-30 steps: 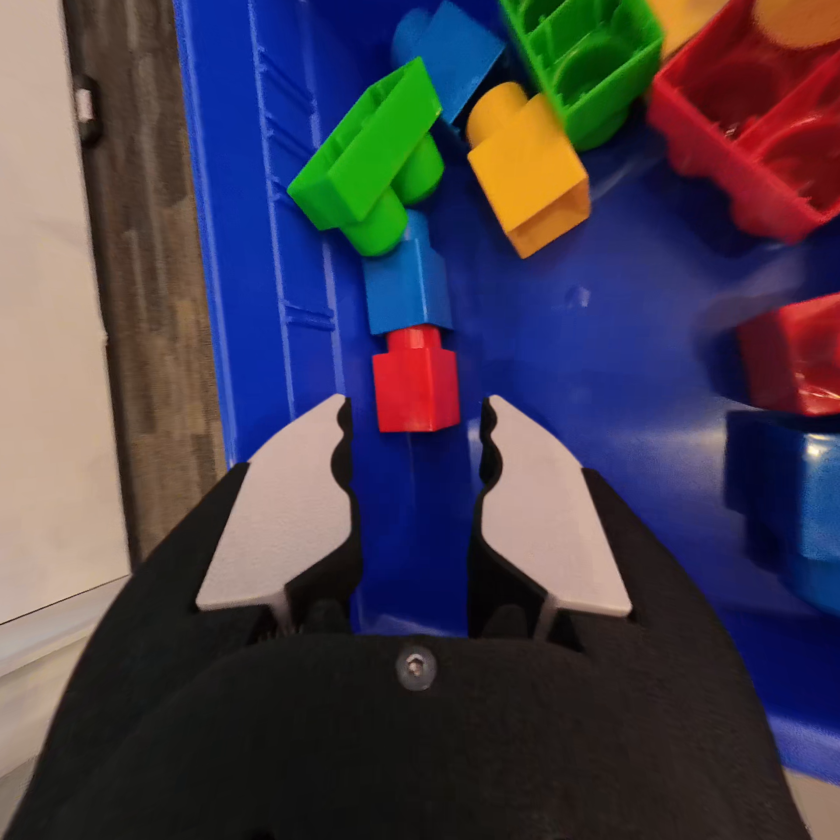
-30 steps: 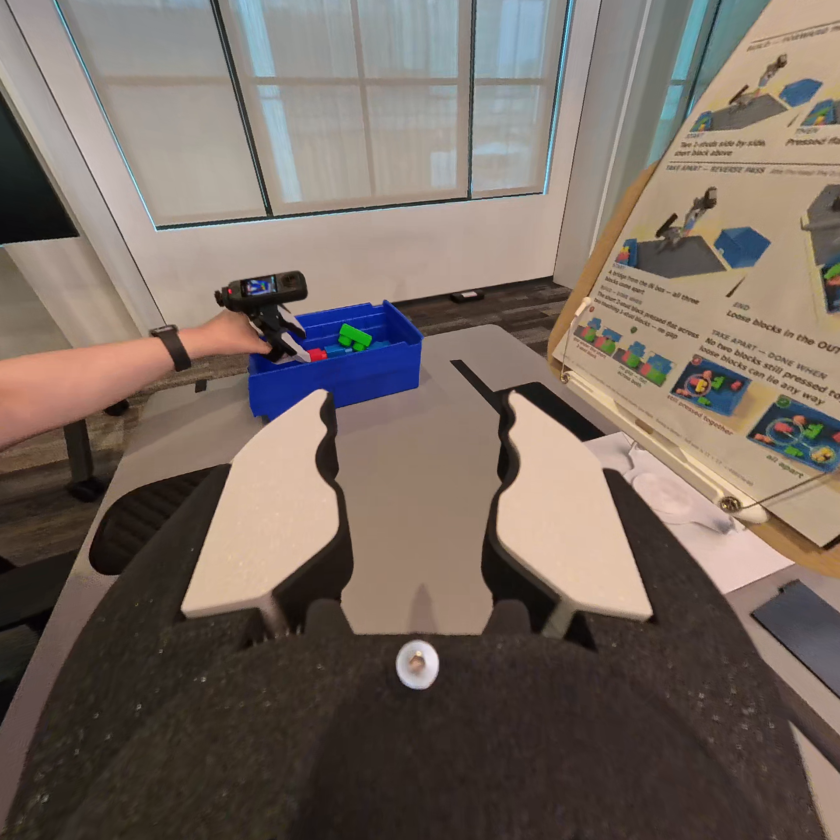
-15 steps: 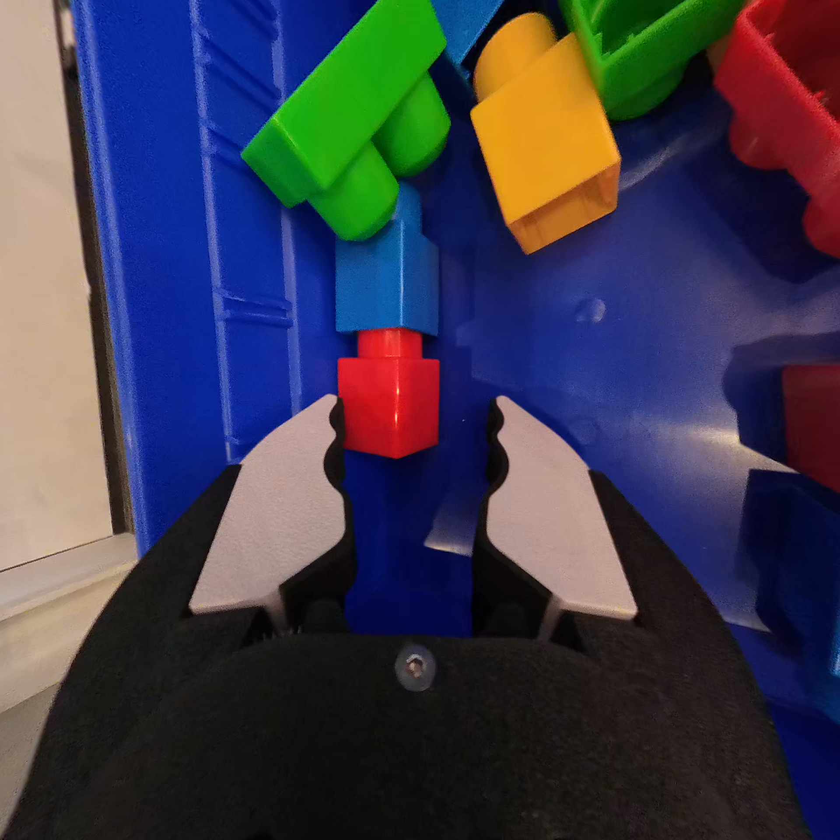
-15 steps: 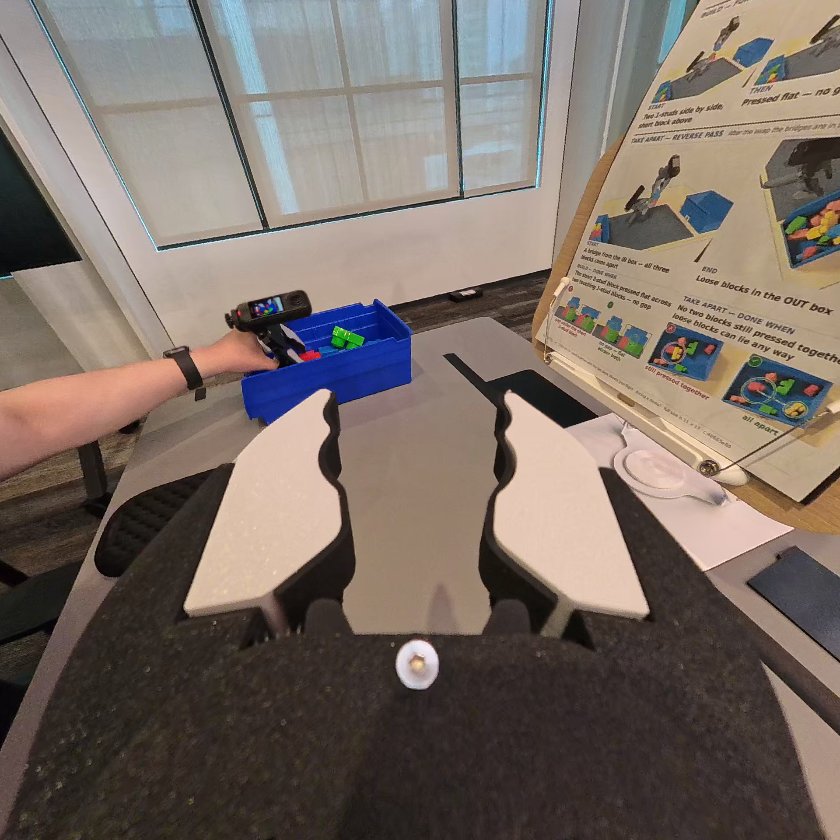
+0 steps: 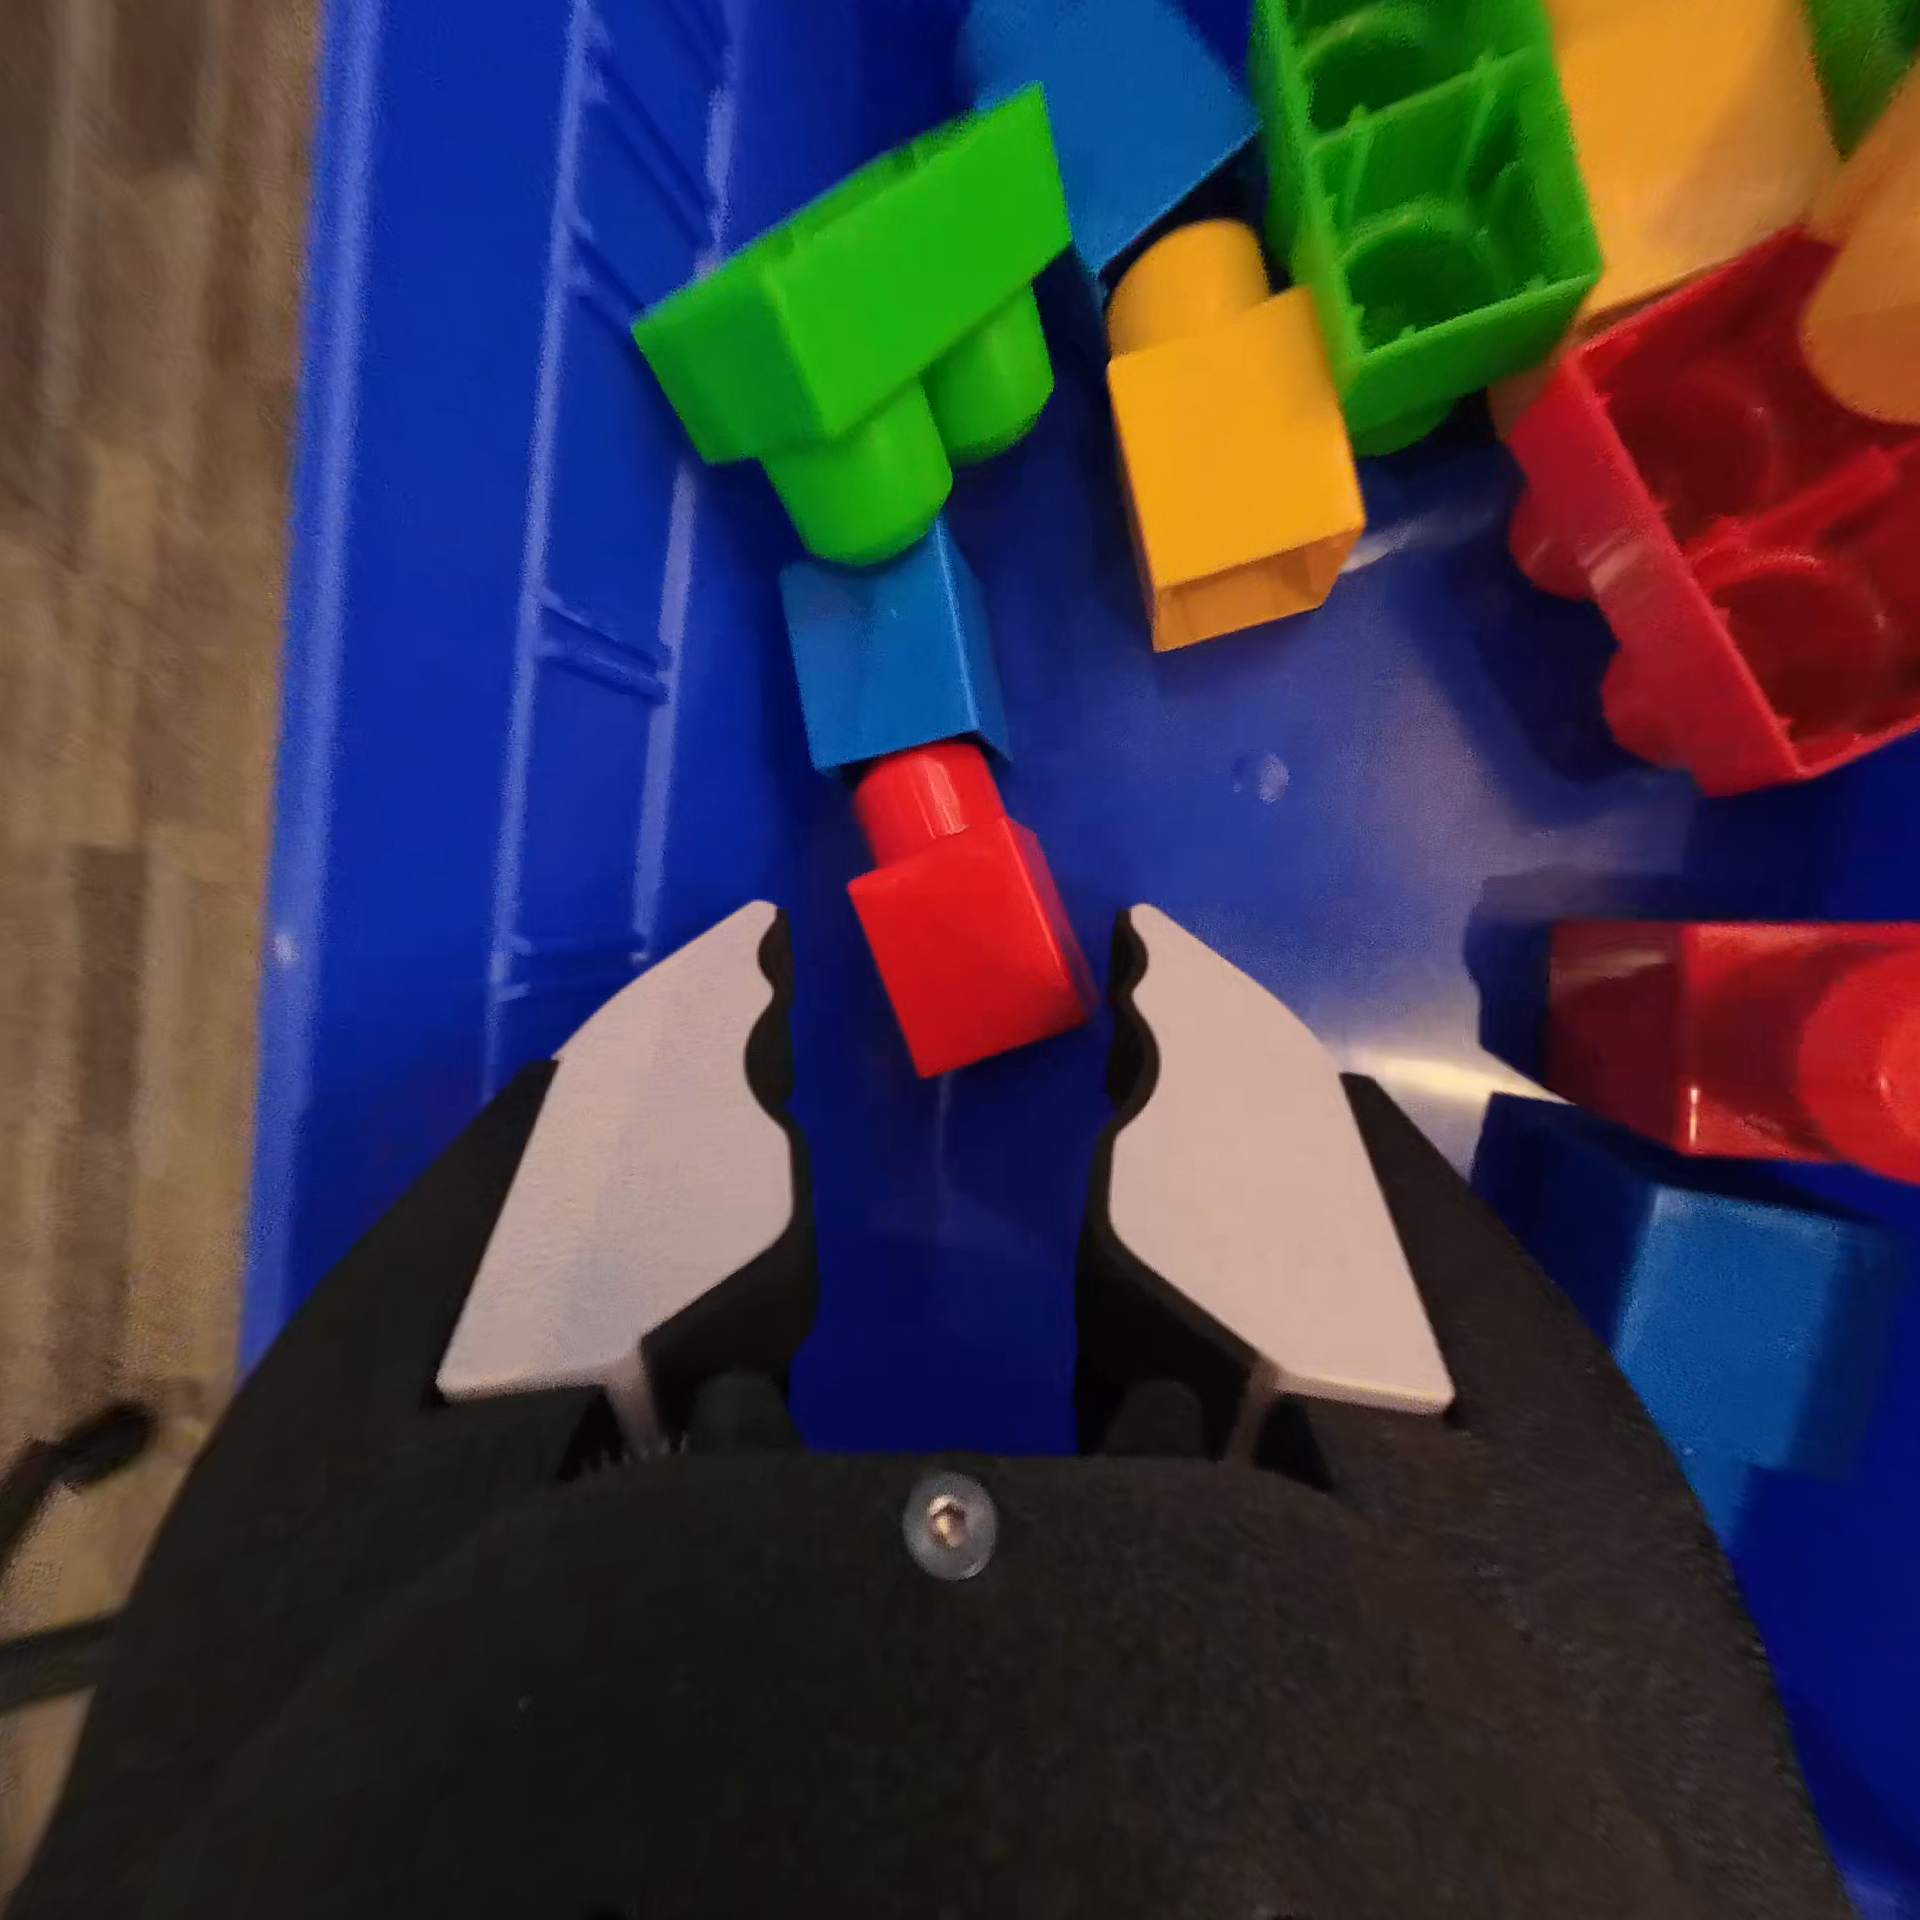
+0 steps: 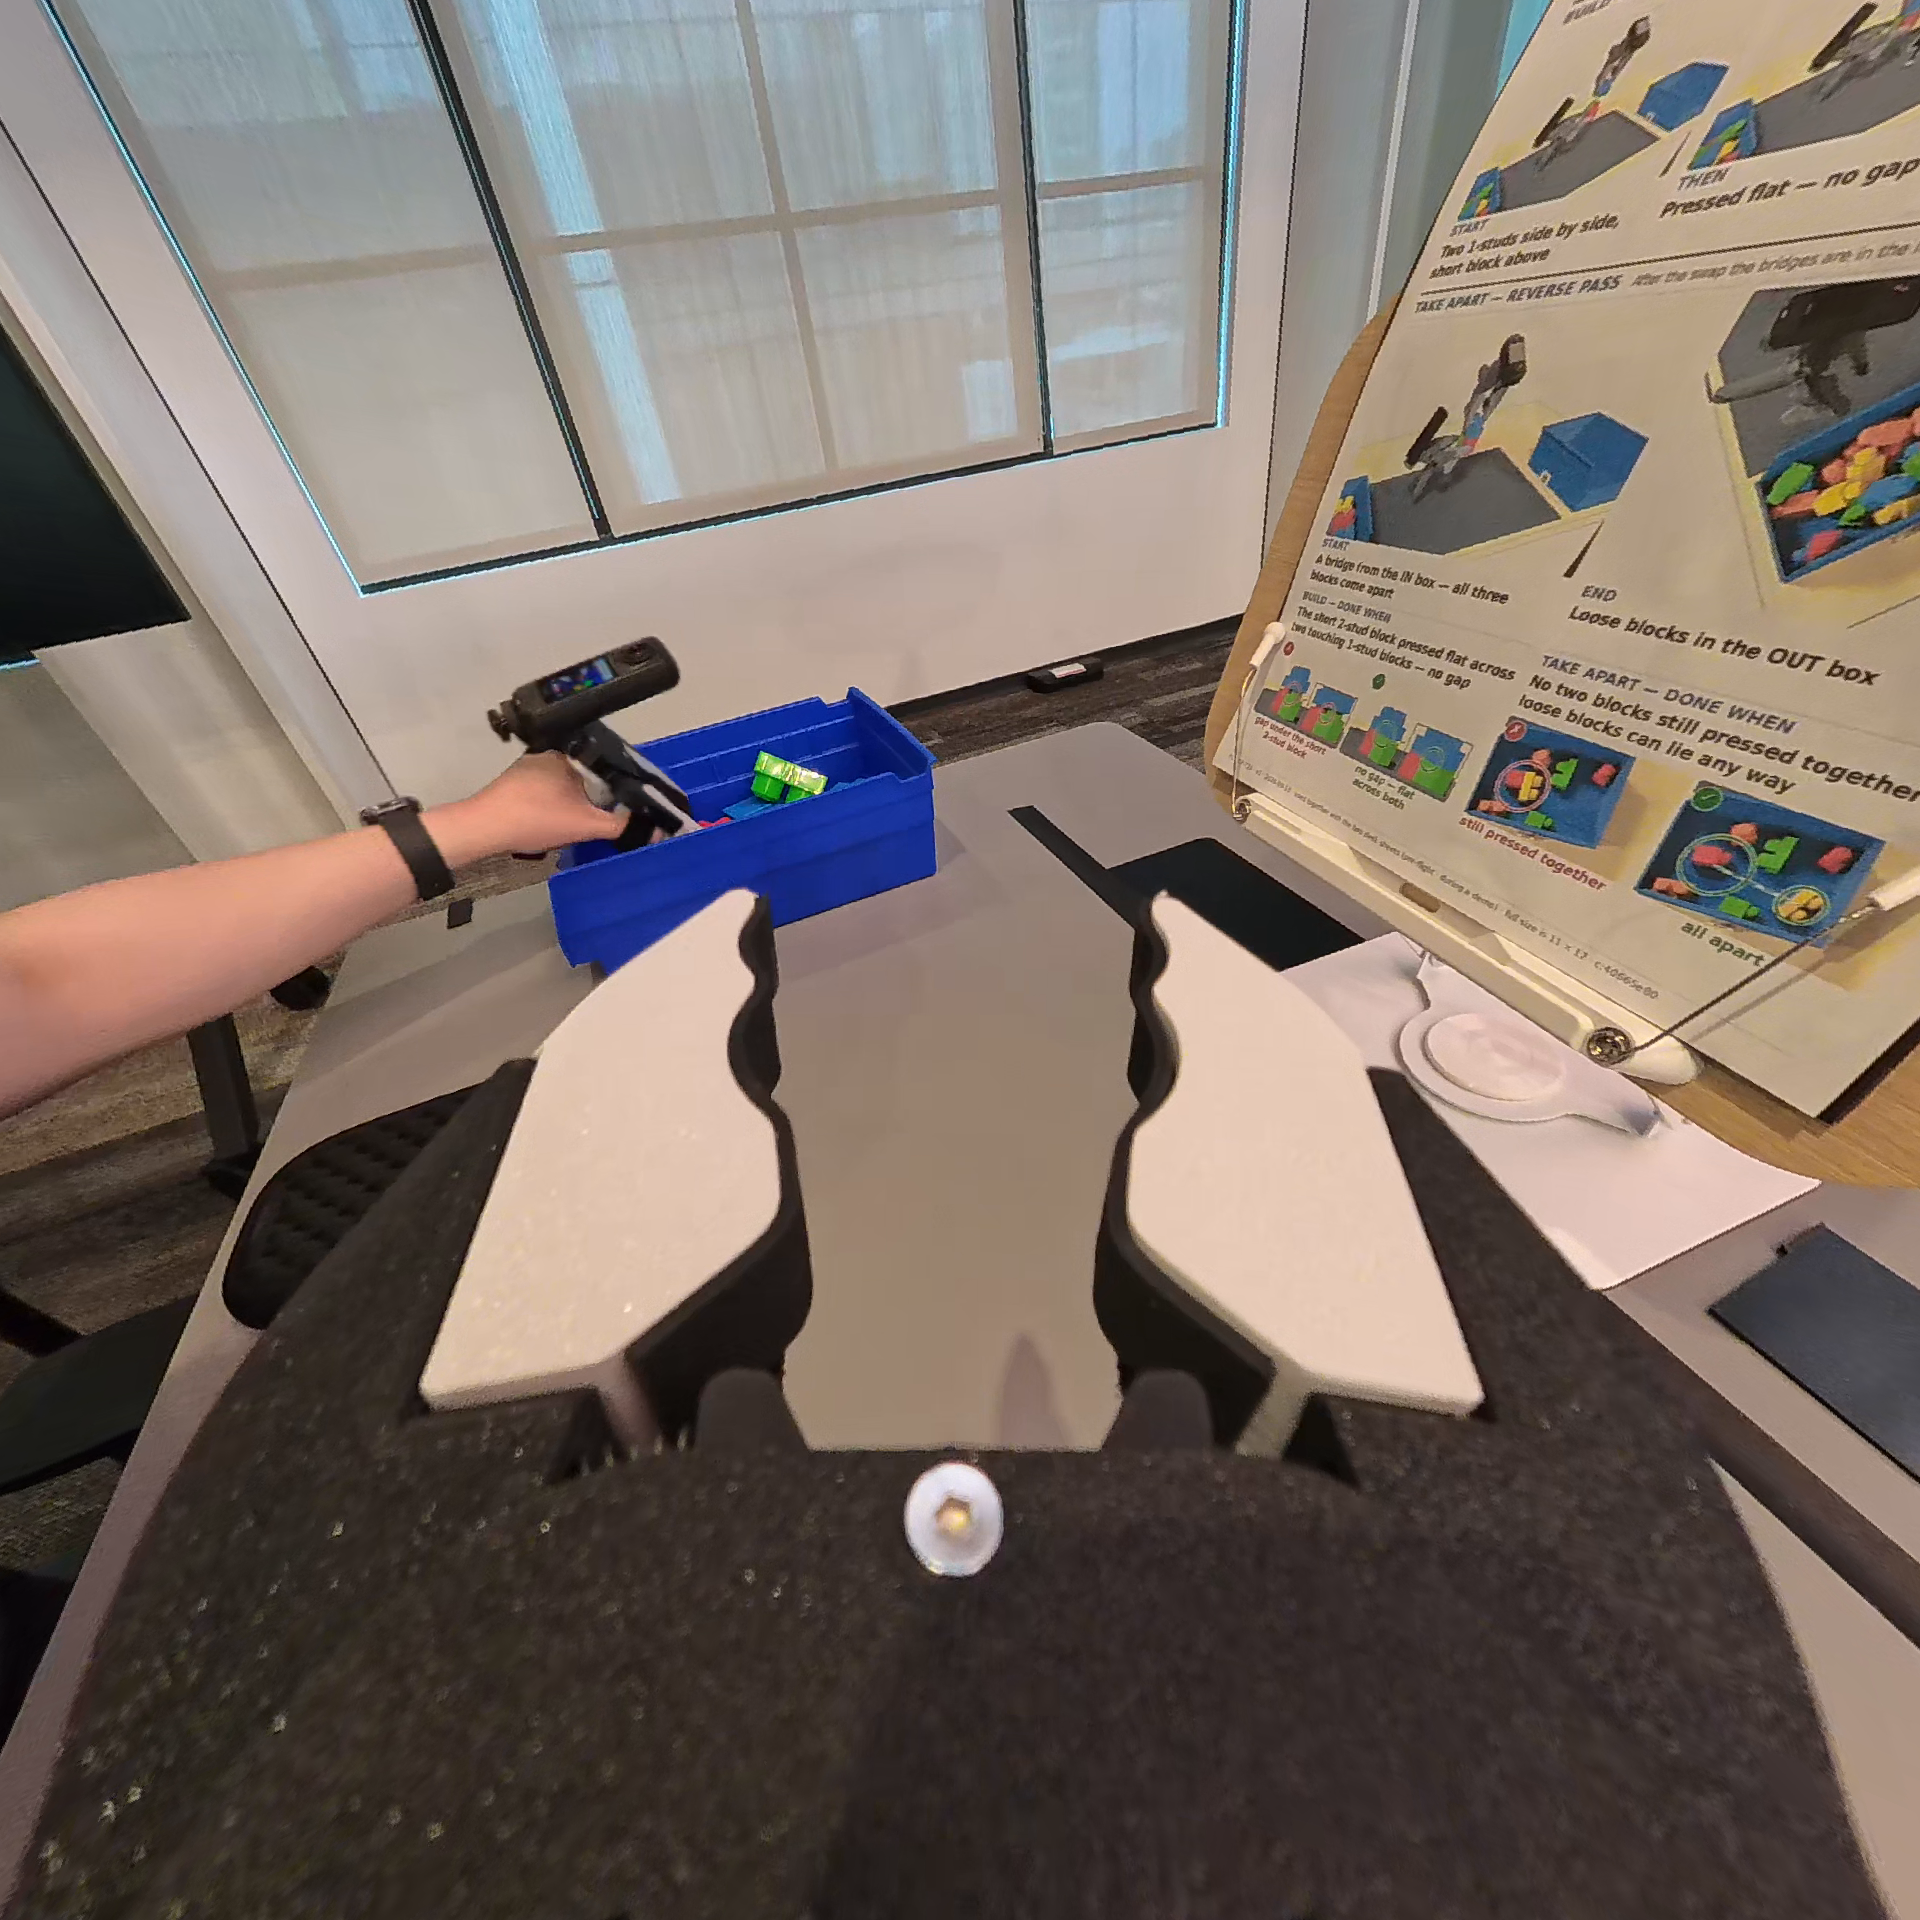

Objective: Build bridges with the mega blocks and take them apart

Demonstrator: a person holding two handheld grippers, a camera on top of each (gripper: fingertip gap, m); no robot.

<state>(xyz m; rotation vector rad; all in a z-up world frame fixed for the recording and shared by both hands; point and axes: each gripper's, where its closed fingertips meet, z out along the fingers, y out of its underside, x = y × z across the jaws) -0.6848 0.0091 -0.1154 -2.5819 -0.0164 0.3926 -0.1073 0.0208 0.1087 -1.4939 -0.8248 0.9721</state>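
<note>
My left gripper (image 5: 945,935) is open inside a blue bin (image 5: 436,727), its fingertips on either side of a small red one-stud block (image 5: 966,956) that lies tilted on the bin floor. The red block's stud points at a blue one-stud block (image 5: 894,665). A green two-stud block (image 5: 862,312) rests above that. My right gripper (image 6: 951,925) is open and empty above the grey table (image 6: 935,1091). In the right wrist view the left gripper (image 6: 665,810) reaches into the blue bin (image 6: 748,862).
The bin also holds a yellow one-stud block (image 5: 1226,468), a green block (image 5: 1423,218) lying open side up, red blocks (image 5: 1725,520) and a blue block (image 5: 1714,1309) at the right. An instruction board (image 6: 1621,582) stands at the table's right, with white paper (image 6: 1538,1132) below it. The gap from one gripper's tips to the other's is roughly 60 cm.
The red block has tilted and shifted right, now lying between my left fingertips. The left gripper has moved a little left in the bin. The right gripper has drifted slightly, still open.
</note>
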